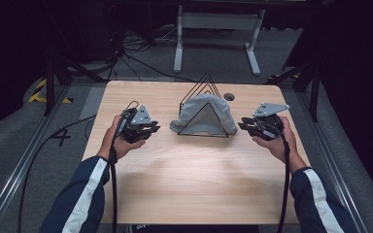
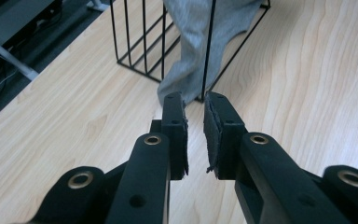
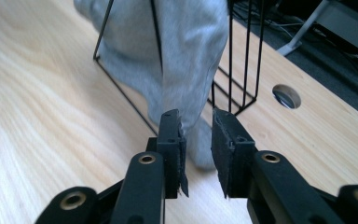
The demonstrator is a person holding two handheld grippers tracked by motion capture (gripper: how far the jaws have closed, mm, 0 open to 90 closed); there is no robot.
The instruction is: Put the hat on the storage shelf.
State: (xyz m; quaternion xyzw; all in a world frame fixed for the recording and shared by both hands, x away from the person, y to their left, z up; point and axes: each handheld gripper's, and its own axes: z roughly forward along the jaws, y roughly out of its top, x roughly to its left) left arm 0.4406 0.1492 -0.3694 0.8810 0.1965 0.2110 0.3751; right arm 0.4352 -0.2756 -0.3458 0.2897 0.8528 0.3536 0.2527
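Observation:
A black wire rack [image 1: 207, 75] with a triangular front stands at the middle of the wooden table [image 1: 189, 179]. A grey cloth [image 1: 199, 110] is draped over it and spills onto the table on both sides. My left gripper [image 1: 156, 128] hovers just left of the cloth, pointing at it. In the left gripper view its jaws [image 2: 195, 100] stand slightly apart with nothing between them, close to the cloth's hanging end [image 2: 193, 46] and the rack wires [image 2: 144, 37]. My right gripper [image 1: 241, 125] faces the cloth's right end, its jaws [image 3: 196, 115] apart and empty before the cloth [image 3: 186, 56].
A round cable hole [image 1: 229, 96] lies in the table behind the rack on the right, also in the right gripper view [image 3: 286, 95]. A white stand [image 1: 218, 22] and cables lie on the floor beyond the far edge. Bare wood spans the near half.

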